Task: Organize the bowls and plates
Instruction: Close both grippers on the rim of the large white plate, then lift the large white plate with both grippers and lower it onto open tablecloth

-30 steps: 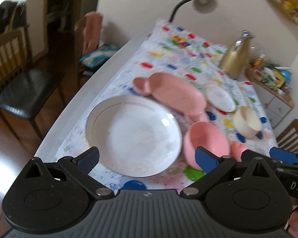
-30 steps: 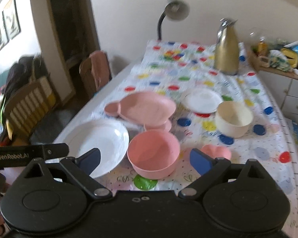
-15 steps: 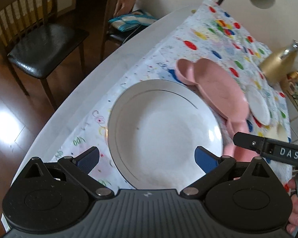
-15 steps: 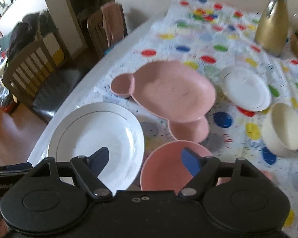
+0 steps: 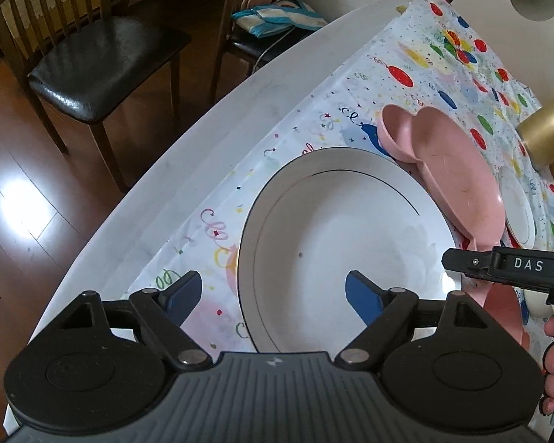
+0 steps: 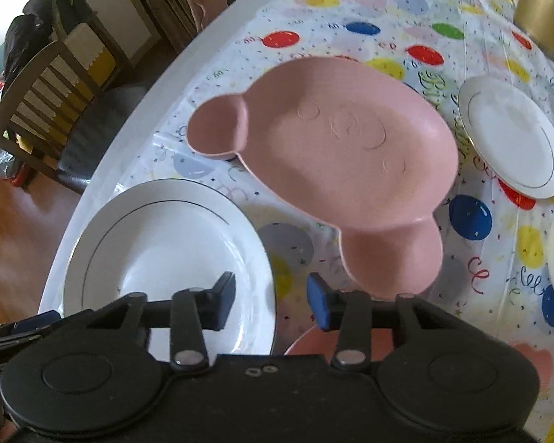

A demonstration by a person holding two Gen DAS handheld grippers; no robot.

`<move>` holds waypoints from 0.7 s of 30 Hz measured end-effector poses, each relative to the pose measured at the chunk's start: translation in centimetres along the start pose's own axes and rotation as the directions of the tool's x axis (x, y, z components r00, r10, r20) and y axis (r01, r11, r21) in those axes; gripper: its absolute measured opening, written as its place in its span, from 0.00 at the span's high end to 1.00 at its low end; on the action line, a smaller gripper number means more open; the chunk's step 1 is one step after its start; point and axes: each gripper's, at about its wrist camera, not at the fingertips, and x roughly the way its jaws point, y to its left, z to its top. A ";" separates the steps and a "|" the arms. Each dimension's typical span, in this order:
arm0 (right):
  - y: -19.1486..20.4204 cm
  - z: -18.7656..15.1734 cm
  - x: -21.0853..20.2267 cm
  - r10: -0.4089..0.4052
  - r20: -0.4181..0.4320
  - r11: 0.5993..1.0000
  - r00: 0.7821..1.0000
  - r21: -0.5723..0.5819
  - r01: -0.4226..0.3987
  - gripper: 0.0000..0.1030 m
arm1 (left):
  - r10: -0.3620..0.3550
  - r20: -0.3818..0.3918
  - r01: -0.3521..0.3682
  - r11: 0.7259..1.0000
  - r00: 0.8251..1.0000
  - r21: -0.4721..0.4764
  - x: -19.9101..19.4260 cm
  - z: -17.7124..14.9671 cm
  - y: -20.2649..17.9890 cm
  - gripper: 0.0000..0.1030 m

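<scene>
Left wrist view: left tongs [image 5: 273, 297] open, straddling the near rim of the large white plate [image 5: 343, 243]. Right tongs [image 6: 271, 304] open, empty, at the plate's right rim. Risk: thin rim slips; pink plate [image 6: 343, 155] sits just ahead. Counter [image 5: 188, 155] edge lies close left; little clearance.

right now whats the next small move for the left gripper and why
Probably ease the left gripper down and shut it on the near rim of the large white plate. Its fingers stand open astride that rim, gripping nothing, and the right gripper hangs open over the plate's other edge.
</scene>
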 end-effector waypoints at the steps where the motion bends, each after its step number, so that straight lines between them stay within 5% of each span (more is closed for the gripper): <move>1: -0.1 0.1 0.1 0.005 -0.003 1.000 1.000 0.007 -0.005 0.63 | 0.000 0.000 0.000 1.000 1.000 -0.003 0.0 0.0 0.1 0.17; 6: 0.3 0.1 0.4 0.038 -0.014 0.999 0.999 0.001 -0.038 0.70 | -0.007 0.002 0.007 1.000 1.000 -0.023 0.4 0.4 0.5 0.18; 13: 0.2 0.2 0.8 0.033 -0.012 0.999 0.999 -0.005 -0.033 0.83 | -0.040 -0.021 0.038 0.998 0.999 -0.052 1.2 0.7 1.4 0.49; 21: 0.2 0.0 0.8 0.012 0.000 1.000 1.000 -0.014 -0.012 0.92 | -0.089 -0.040 0.086 0.993 0.995 -0.081 1.7 0.4 2.5 0.72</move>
